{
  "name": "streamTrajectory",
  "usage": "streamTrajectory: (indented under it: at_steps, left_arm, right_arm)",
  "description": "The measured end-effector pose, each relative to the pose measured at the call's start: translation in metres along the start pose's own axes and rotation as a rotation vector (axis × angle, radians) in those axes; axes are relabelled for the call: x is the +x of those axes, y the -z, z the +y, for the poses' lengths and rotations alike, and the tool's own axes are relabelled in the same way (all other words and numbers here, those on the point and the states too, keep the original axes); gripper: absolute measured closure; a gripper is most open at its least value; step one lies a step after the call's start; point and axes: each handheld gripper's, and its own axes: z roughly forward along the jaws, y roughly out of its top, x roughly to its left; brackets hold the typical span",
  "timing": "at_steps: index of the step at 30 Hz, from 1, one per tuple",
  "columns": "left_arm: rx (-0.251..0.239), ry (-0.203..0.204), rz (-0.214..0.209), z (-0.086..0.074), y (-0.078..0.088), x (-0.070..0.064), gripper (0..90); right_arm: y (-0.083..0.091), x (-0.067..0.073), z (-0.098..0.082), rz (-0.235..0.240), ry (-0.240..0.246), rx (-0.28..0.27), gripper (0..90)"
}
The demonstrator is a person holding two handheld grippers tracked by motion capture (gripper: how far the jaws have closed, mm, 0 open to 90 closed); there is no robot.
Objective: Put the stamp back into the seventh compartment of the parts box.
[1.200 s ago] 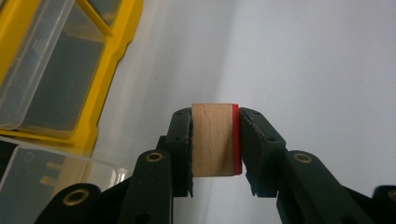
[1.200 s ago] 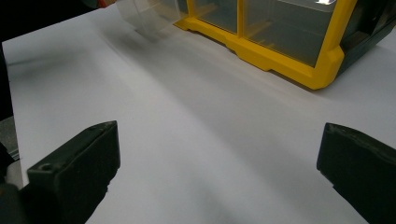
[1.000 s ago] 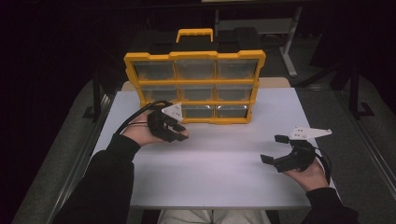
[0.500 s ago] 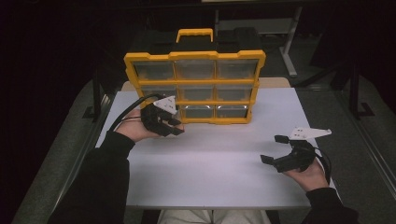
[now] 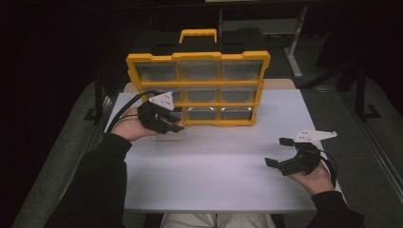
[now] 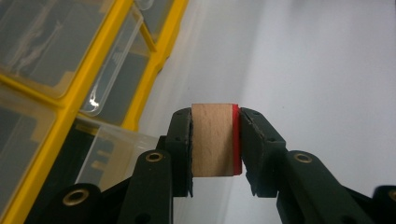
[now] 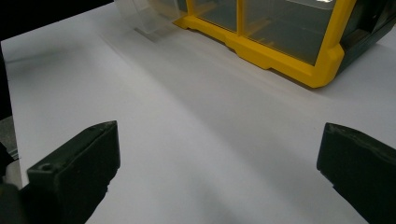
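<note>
A dark room surrounded a white table [image 5: 209, 175]. At its far side stood a yellow drawer organizer [image 5: 198, 88] with clear drawers — three rows of three, black handle on top. The left gripper [image 6: 215, 140], held at the organizer's lower left corner, was clamped tight on a small wooden block [image 6: 212, 139] with a red face; a clear drawer [image 6: 109, 156] stood pulled out just beside it. The right gripper [image 5: 281, 153] rested near the table's right edge — jaws spread wide, holding nothing.
</note>
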Motion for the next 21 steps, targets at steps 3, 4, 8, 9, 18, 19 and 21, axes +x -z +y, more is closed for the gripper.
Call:
streamTrajectory:
  at_steps: [3,4,8,9,18,19,21]
  left_arm:
    - [-0.025,0.02,0.007,-0.002,0.005,0.005,66.0]
    - [-0.034,0.029,0.009,-0.003,0.007,0.007,66.0]
    - [-0.04,0.05,0.022,-0.008,0.01,0.015,66.0]
    - [-0.041,0.055,0.026,-0.009,0.01,0.016,66.0]
    - [-0.04,0.083,0.049,-0.014,0.014,0.026,66.0]
    - [-0.041,0.085,0.053,-0.015,0.015,0.028,66.0]
    - [-0.047,0.094,0.059,-0.016,0.015,0.03,66.0]
  right_arm:
    - [0.0,0.0,0.0,0.0,0.002,0.001,0.0]
    - [0.0,0.0,0.0,0.0,0.002,0.002,0.0]
    - [0.0,0.0,0.0,0.0,0.0,0.003,0.0]
    - [0.0,0.0,0.0,0.001,-0.001,0.003,0.0]
    - [-0.001,0.0,0.0,0.001,0.001,0.005,0.0]
    - [-0.001,0.0,0.0,0.0,0.001,0.005,0.0]
    - [-0.001,0.0,0.0,0.001,0.001,0.006,0.0]
